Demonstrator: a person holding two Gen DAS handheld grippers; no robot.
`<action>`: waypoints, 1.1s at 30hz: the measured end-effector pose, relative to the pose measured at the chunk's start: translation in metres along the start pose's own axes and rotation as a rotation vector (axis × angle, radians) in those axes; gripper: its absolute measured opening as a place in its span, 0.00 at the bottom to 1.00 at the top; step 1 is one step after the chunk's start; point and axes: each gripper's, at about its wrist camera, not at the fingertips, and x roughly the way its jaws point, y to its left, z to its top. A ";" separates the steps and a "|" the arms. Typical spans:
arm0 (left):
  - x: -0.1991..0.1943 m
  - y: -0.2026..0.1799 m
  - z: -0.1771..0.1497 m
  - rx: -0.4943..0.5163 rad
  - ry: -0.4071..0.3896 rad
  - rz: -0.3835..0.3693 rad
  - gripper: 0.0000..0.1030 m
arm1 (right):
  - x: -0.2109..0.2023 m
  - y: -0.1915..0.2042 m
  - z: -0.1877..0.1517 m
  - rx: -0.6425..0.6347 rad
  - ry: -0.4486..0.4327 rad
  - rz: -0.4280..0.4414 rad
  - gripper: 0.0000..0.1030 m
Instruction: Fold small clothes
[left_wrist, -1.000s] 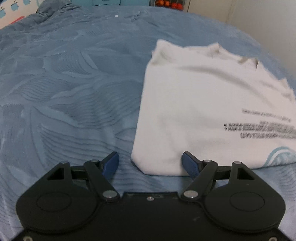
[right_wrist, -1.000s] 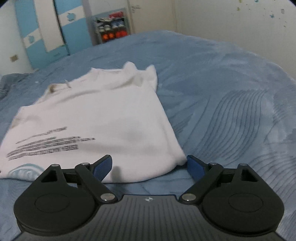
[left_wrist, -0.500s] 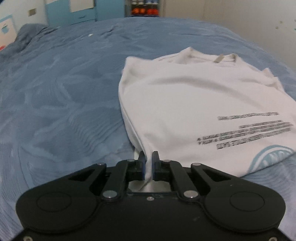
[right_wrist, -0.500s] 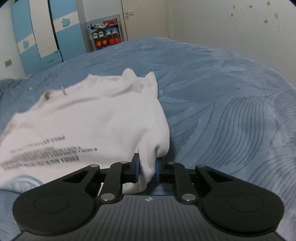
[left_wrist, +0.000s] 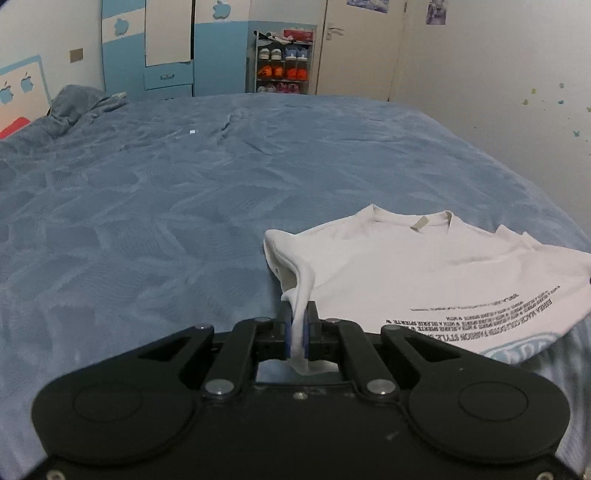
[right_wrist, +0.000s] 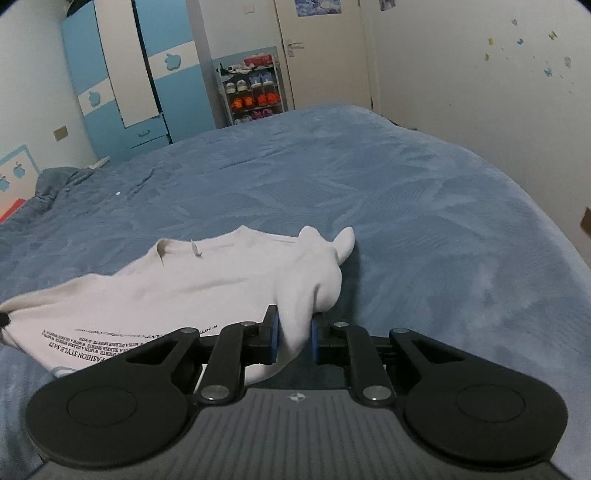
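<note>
The white T-shirt (left_wrist: 436, 280) lies on the blue bedspread (left_wrist: 184, 192) with its near hem lifted, pinched at both lower corners. The left gripper (left_wrist: 296, 328) is closed tight on a bunched fold of the hem corner, and a tongue of cloth pokes out behind its blue pads (left_wrist: 285, 334). The right gripper (right_wrist: 293, 334) is closed on a thicker wad of the opposite corner, so its jaws stand slightly apart around the fabric.

In the left wrist view the shirt sits at about 3 o'clock from centre and runs off the right edge, so its far sleeve is cut off. The black printed lines (left_wrist: 476, 314) read upside down and are too small to make out; a pale blue graphic (left_wrist: 517, 345) below them is only partly seen. In the right wrist view the shirt spreads toward 9 o'clock, its lower part hidden behind the gripper body, with a small tag (right_wrist: 195, 249) showing at the collar (right_wrist: 162, 251).

The bedspread has a leaf-like woven pattern and is rumpled at 10 o'clock, where a pillow (left_wrist: 77, 105) lies. Beyond the bed, at 12 o'clock, stand a blue-and-white wardrobe (left_wrist: 166, 48) with apple shapes, a shoe rack (left_wrist: 282, 61) and a cream door (left_wrist: 354, 44). Small stickers (right_wrist: 532, 48) dot the right-hand wall.
</note>
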 end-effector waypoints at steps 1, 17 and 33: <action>-0.011 -0.001 -0.011 -0.001 0.009 -0.007 0.04 | -0.009 -0.004 -0.008 0.004 0.003 -0.004 0.17; -0.021 -0.009 -0.100 0.056 0.016 0.140 0.38 | -0.006 -0.002 -0.096 -0.107 -0.089 -0.304 0.31; 0.066 -0.056 -0.114 0.194 0.033 0.160 0.52 | 0.106 0.053 -0.115 -0.258 -0.122 -0.236 0.18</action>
